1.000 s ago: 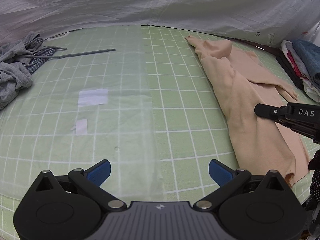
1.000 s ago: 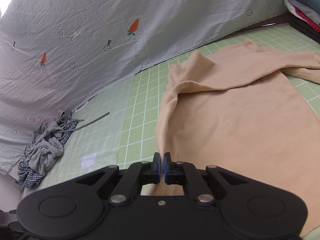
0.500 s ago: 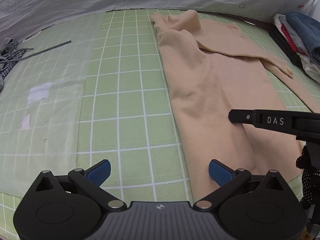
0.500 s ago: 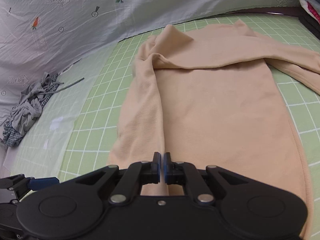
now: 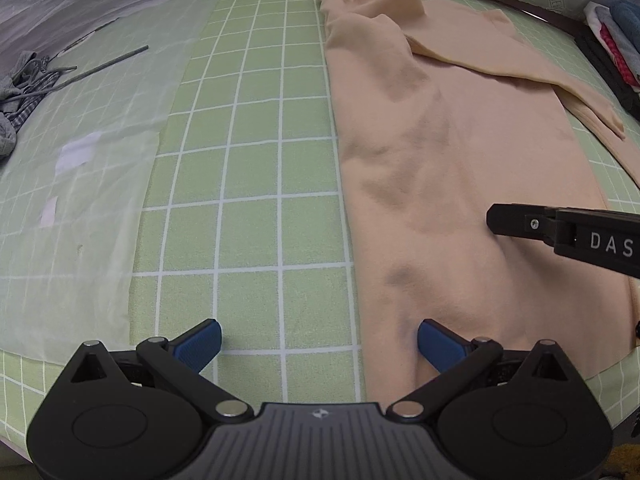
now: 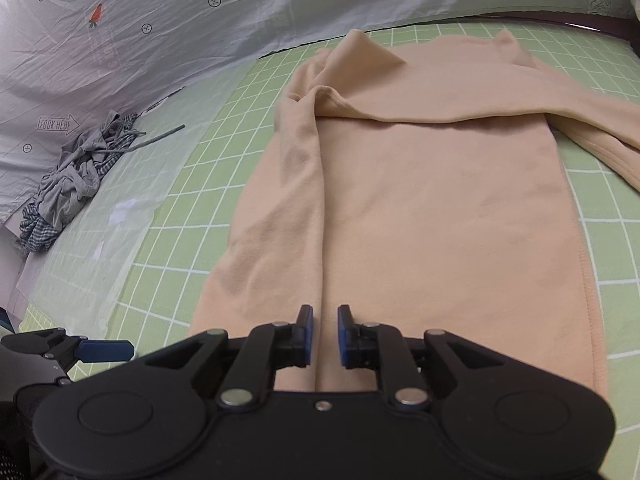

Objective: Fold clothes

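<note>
Peach top [image 6: 420, 208] lies spread lengthwise on the green grid mat [image 5: 248, 184], hem end near the cams, neck end far. One sleeve is folded across the upper body toward the right edge; the left side is folded inward w/ a long crease down the middle.

Right tongs [image 6: 323, 334] sit over that crease at the hem end, pads slightly apart, cloth betw. them but not pinched.

Left tongs [image 5: 319, 344] are wide apart, low over the mat; right pad [image 5: 438, 346] is over the top's left edge, left pad over bare mat.

Grey clothes pile [image 6: 76, 184] sits at far left, well apart. Folded stack [image 5: 616, 40] at far right. White printed sheet [image 6: 160, 20] runs along the back.
</note>
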